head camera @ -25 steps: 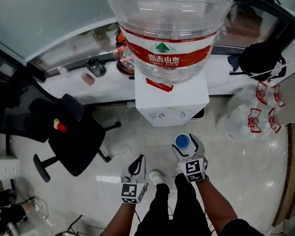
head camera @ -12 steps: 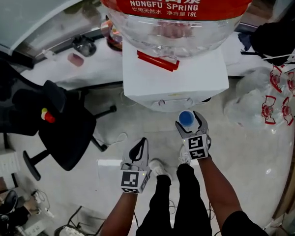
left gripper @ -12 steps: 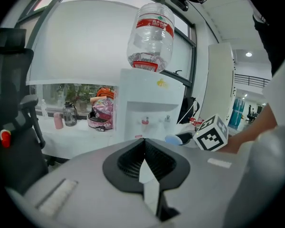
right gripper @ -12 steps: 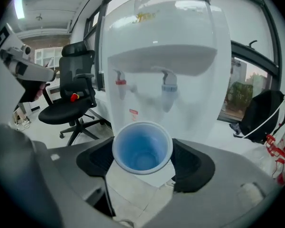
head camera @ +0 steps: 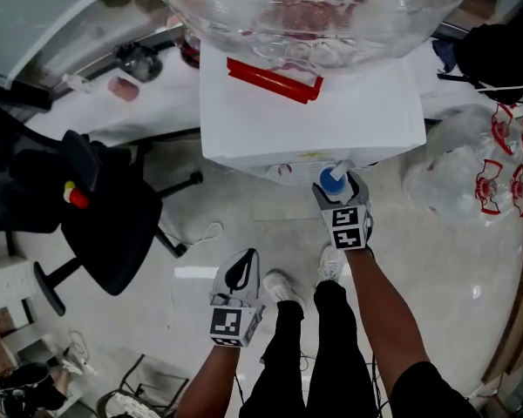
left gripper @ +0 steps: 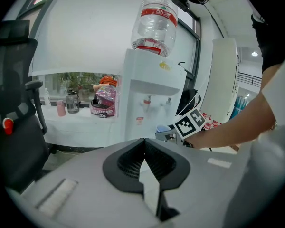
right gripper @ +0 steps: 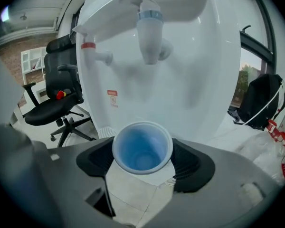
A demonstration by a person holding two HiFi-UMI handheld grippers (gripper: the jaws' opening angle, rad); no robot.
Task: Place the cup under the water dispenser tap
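A blue cup (right gripper: 142, 148) stands upright between the pads of my right gripper (right gripper: 143, 163), which is shut on it. It hangs just below and in front of the blue-collared tap (right gripper: 149, 32) of the white water dispenser (right gripper: 199, 84); a red tap (right gripper: 91, 51) sits to the left. In the head view the cup (head camera: 332, 181) and right gripper (head camera: 335, 190) are at the dispenser's (head camera: 314, 111) front edge. My left gripper (head camera: 240, 273) hangs back by the person's leg, jaws (left gripper: 143, 144) shut with nothing in them.
A big clear water bottle (head camera: 314, 7) tops the dispenser. A black office chair (head camera: 105, 216) stands to the left. White plastic bags (head camera: 484, 181) lie on the floor to the right, under a black backpack (head camera: 506, 50). A jar (head camera: 136, 59) sits on the sill behind.
The right gripper has carried the cup forward and down to the dispenser's front, under the tap. The left gripper has sunk a little. The view has dropped closer to the dispenser.
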